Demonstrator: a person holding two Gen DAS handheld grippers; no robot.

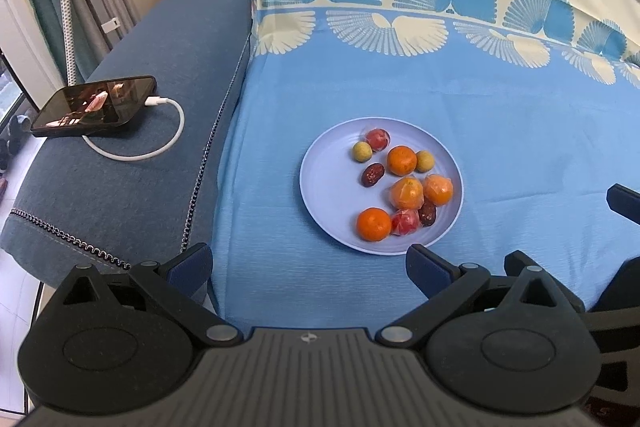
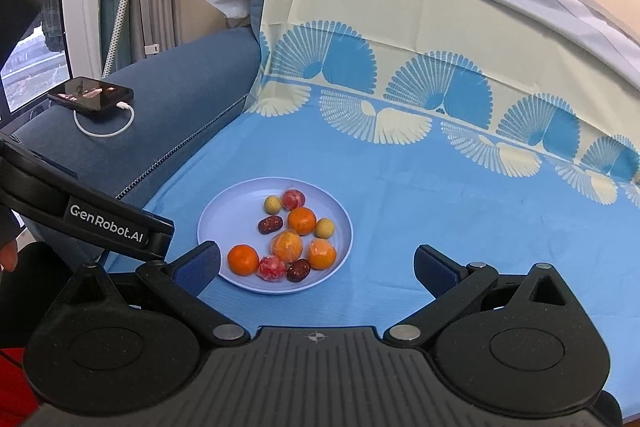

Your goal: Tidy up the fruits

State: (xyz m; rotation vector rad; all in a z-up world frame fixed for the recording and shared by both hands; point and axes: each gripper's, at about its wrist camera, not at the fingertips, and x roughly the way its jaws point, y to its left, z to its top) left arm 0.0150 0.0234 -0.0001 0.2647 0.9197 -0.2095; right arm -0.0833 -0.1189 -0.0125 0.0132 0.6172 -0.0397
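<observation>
**Fruit plate waits on the blue cloth**

Both tools, left and right, hover spread wide, holding nothing, near the pale plate of oranges, dates and small fruits; a charging phone lies far left on the armrest

A home living area is being shown: a cloth-draped sofa ahead of the fingers, a charging phone lying left on its armrest.
</observation>
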